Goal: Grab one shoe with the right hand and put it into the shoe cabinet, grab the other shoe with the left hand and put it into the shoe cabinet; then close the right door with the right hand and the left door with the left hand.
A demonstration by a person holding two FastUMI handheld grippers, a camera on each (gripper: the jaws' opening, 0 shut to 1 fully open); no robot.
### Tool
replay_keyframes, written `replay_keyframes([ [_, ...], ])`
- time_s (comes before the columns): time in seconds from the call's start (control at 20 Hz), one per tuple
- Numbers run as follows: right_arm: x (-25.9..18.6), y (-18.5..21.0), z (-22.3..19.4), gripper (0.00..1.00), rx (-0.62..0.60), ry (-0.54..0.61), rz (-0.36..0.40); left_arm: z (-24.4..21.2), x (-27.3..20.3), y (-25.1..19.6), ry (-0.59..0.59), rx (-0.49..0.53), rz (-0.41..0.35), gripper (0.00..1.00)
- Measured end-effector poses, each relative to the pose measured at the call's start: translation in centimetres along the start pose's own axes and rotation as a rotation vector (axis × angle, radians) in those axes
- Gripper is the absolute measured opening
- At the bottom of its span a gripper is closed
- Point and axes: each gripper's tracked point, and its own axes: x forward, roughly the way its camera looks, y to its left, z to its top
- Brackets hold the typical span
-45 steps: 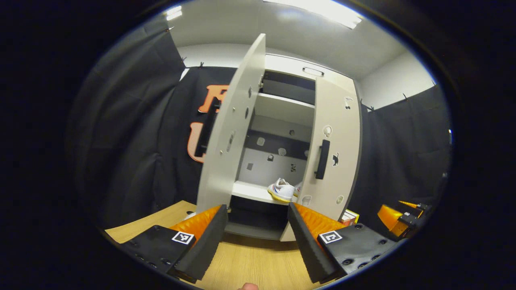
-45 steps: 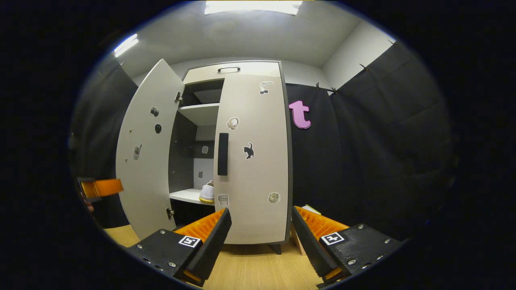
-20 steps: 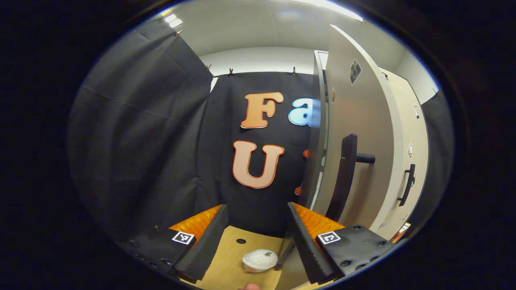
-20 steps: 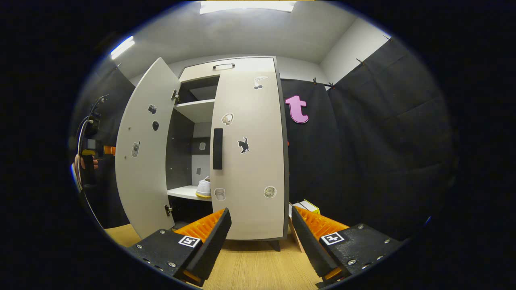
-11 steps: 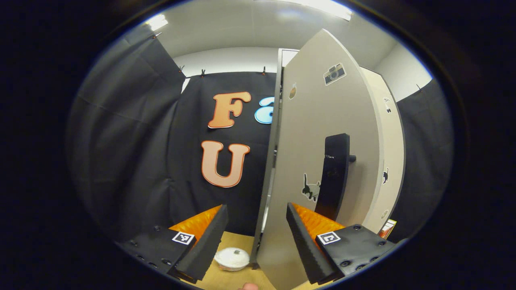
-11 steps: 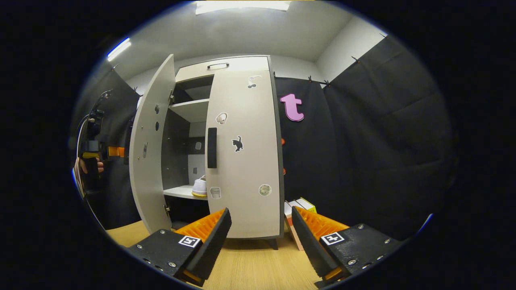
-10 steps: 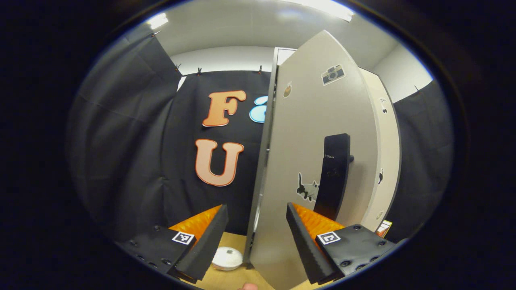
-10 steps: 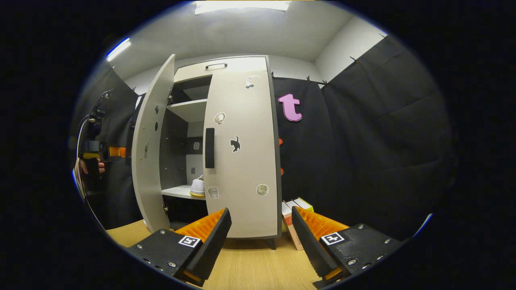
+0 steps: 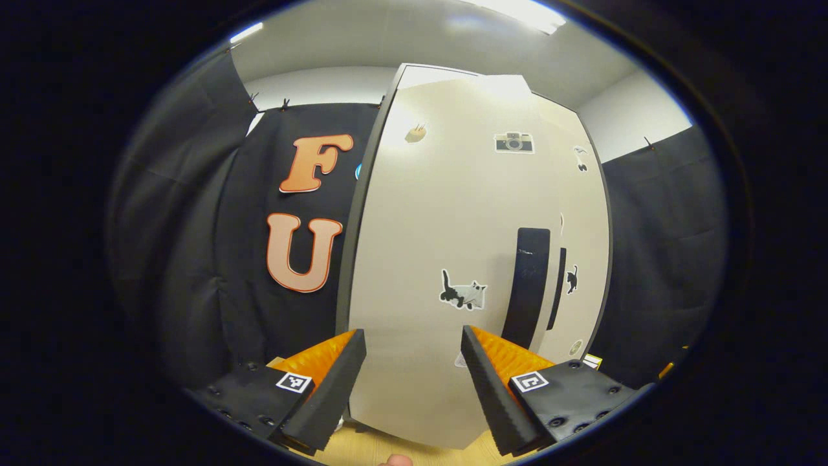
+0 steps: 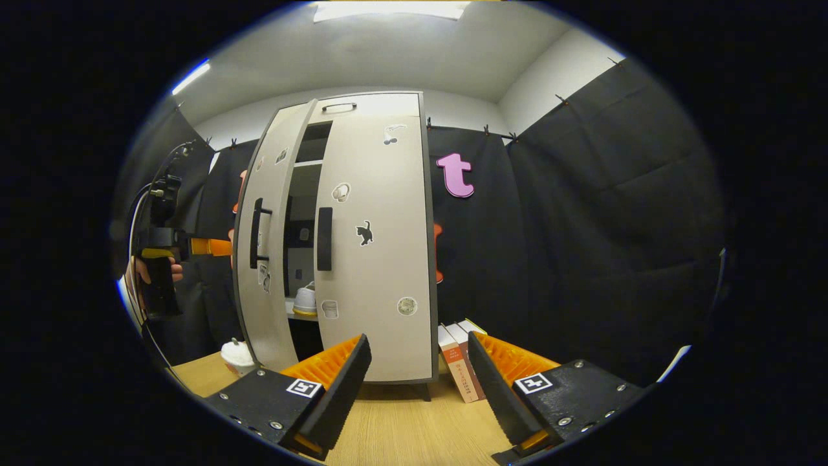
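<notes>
Closing left door point(image 10: 268, 246) in hand, judging by narrow gap left; left gripper point(image 9: 413, 382) jaws wide, empty, facing door front; right gripper point(image 10: 419, 388) wide, idle; right door point(image 10: 375, 246) shut; shoe point(image 10: 304, 303) on shelf inside shoe cabinet point(image 10: 352, 103); next: push flush.

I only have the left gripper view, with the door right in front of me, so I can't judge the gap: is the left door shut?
Observer: No. In the right gripper view the left door stands ajar, with a dark gap between it and the closed right door.
Operator: Anything visible in that gap?
Observer: A shoe sits inside, seen through it.
Operator: Where is my gripper on the door?
Observer: The left gripper points at the door's outer face, level with its handle.
</notes>
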Motion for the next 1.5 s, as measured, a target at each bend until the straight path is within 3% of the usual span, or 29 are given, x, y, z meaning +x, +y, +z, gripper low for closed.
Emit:
replay_keyframes([
  [0.4,-0.2,-1.1,0.2,0.92,0.002,0.000,-0.028,-1.0,2.5,-4.9,0.025,0.016,-0.092,0.96],
  [0.65,-0.3,-2.0,0.0,0.93,0.011,0.004,-0.049,-1.5,5.4,-6.4,0.011,0.066,-0.081,0.99],
  [1.15,0.3,-2.8,-0.3,0.93,0.025,0.011,-0.064,-2.1,8.1,-7.0,0.031,0.029,-0.080,0.94],
  [1.3,0.3,-2.9,-0.3,0.92,0.024,0.010,-0.065,-2.1,8.5,-7.0,0.027,0.047,-0.073,0.99],
  [1.4,0.3,-3.0,-0.2,0.93,0.024,0.008,-0.066,-2.2,8.6,-7.0,0.026,0.055,-0.069,0.94],
  [1.5,0.2,-2.8,-0.2,0.93,0.029,0.005,-0.059,-2.1,8.3,-7.0,0.024,0.054,-0.067,0.99],
])
